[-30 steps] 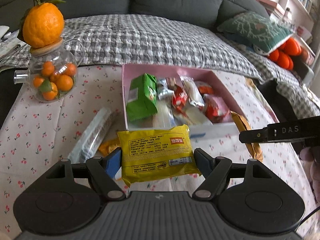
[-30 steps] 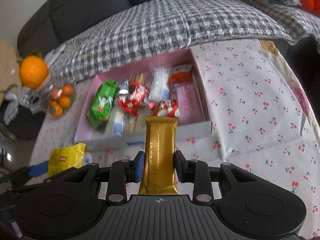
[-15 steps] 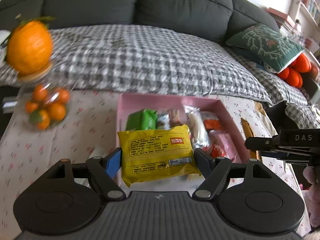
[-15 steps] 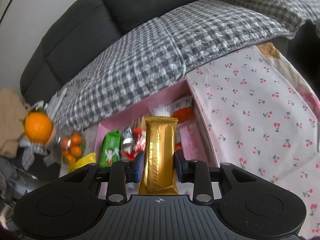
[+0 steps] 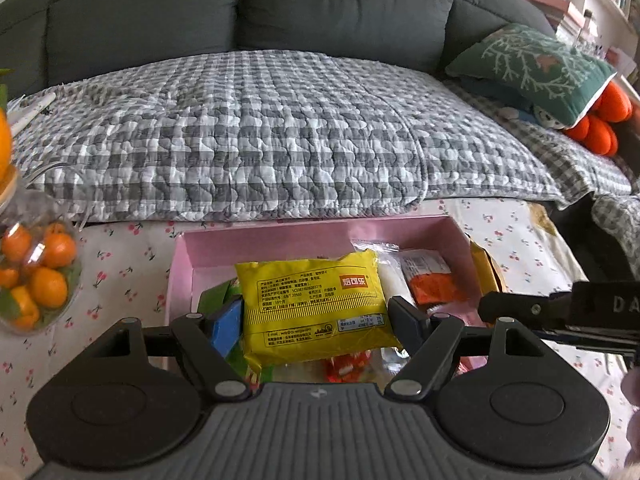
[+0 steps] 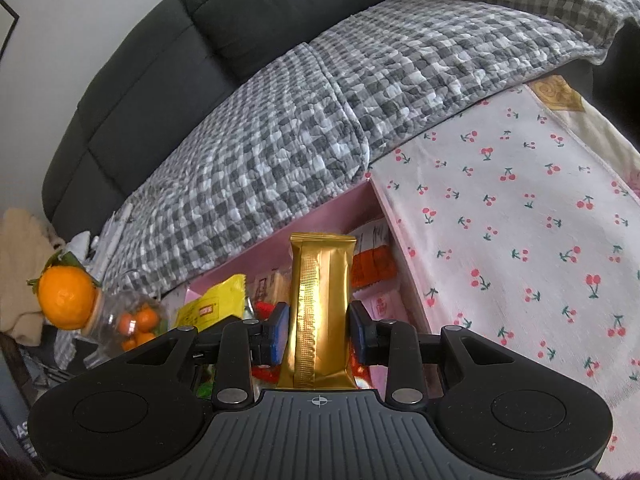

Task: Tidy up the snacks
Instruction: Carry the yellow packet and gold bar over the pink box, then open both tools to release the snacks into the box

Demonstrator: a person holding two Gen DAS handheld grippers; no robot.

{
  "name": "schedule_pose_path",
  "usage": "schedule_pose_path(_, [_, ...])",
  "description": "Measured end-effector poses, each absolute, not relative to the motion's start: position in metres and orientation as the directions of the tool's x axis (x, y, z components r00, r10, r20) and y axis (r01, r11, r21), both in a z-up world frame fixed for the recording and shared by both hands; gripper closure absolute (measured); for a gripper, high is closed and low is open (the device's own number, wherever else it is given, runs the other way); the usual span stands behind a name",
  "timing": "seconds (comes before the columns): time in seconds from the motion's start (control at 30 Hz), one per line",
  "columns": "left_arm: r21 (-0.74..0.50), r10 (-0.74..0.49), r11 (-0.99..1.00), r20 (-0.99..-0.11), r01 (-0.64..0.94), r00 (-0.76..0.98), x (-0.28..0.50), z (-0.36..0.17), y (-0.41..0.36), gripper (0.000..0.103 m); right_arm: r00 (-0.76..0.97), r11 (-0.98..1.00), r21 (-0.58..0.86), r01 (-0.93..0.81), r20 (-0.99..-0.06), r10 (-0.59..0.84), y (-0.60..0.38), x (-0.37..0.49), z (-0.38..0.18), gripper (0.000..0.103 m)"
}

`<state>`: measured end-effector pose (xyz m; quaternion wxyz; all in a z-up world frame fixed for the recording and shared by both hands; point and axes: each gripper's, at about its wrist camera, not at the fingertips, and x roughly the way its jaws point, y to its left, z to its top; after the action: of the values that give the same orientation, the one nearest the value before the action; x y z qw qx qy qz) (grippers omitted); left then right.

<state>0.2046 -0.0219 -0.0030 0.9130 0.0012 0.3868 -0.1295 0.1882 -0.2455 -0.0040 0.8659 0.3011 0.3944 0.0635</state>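
1. Left gripper (image 5: 316, 316) – jaws set wide, clamped on the two short ends of a yellow snack packet (image 5: 316, 304). The packet is held flat, its printed side up, above the near half of the pink box (image 5: 320, 236).
2. Right gripper (image 6: 319, 330) – jaws narrow, pinching a gold snack bar (image 6: 320, 312) by its long edges. The bar points away from the camera, its far end over the box's interior near the right wall.
3. Pink box sits on a cherry-print tablecloth (image 6: 520, 220), its far wall close to the edge of a grey checked quilt (image 5: 260, 132) that covers a dark sofa (image 5: 340, 4).
4. Inside the box: a green packet (image 5: 218, 300) at the left, a clear-wrapped white snack (image 5: 390, 276) and an orange-red packet (image 5: 434, 286) at the right, more red-and-white wrappers below the yellow packet – partly hidden.
5. In the left wrist view the right gripper enters from the right edge, just beside the box's right wall.
6. Left of the box, a glass jar of small oranges (image 6: 134, 322), a large orange (image 6: 66, 300) resting on its lid.
7. Green embroidered cushion (image 5: 532, 68) at the sofa's right end.
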Motion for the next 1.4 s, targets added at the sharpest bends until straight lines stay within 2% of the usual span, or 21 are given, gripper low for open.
schedule_pose_path(0.2, [-0.070,-0.224,0.966,-0.702,0.248,0.676,0.216,-0.009,-0.029,0.029,0.672,0.825,0.547,0.141,-0.665,0.327,-0.245,0.195,-0.011,0.072])
schedule_pose_path(0.33, [-0.061,-0.211,0.969,-0.711,0.241,0.671,0.221,-0.015,-0.032,0.029,0.675,0.823,0.547,0.153,-0.666,0.317,-0.248,0.195,-0.014,0.068])
schedule_pose_path(0.47, [-0.040,-0.192,0.972,-0.706,0.232,0.682,0.220,-0.015,-0.035,0.022,0.683,0.809,0.560,0.177,-0.662,0.308,-0.254,0.194,-0.012,0.066])
schedule_pose_path(0.53, [-0.030,-0.189,0.971,-0.703,0.236,0.686,0.218,-0.013,-0.035,0.018,0.688,0.799,0.573,0.181,-0.655,0.313,-0.256,0.193,-0.012,0.052])
schedule_pose_path(0.57, [-0.025,-0.186,0.971,-0.702,0.236,0.687,0.217,-0.012,-0.035,0.016,0.692,0.798,0.574,0.183,-0.652,0.310,-0.257,0.192,-0.011,0.050])
schedule_pose_path(0.87, [-0.022,-0.174,0.975,-0.694,0.222,0.698,0.210,-0.002,-0.027,0.012,0.699,0.789,0.586,0.186,-0.643,0.313,-0.259,0.185,-0.004,0.048])
schedule_pose_path(1.0, [-0.034,-0.186,0.974,-0.691,0.226,0.698,0.203,0.004,-0.023,0.010,0.704,0.792,0.582,0.184,-0.640,0.307,-0.259,0.181,0.001,0.041])
schedule_pose_path(1.1, [-0.042,-0.195,0.972,-0.691,0.230,0.696,0.197,0.008,-0.020,0.008,0.703,0.801,0.570,0.184,-0.646,0.298,-0.258,0.177,0.004,0.040])
schedule_pose_path(1.17, [-0.048,-0.197,0.972,-0.694,0.229,0.692,0.191,0.011,-0.017,0.006,0.698,0.813,0.547,0.199,-0.661,0.274,-0.258,0.173,0.006,0.035])
schedule_pose_path(1.3, [-0.064,-0.203,0.973,-0.698,0.223,0.687,0.182,0.016,-0.010,0.003,0.688,0.841,0.504,0.196,-0.682,0.248,-0.256,0.166,0.011,0.034])
schedule_pose_path(1.4, [-0.071,-0.204,0.973,-0.703,0.219,0.681,0.172,0.019,-0.006,0.001,0.685,0.848,0.492,0.199,-0.688,0.238,-0.256,0.159,0.014,0.027])
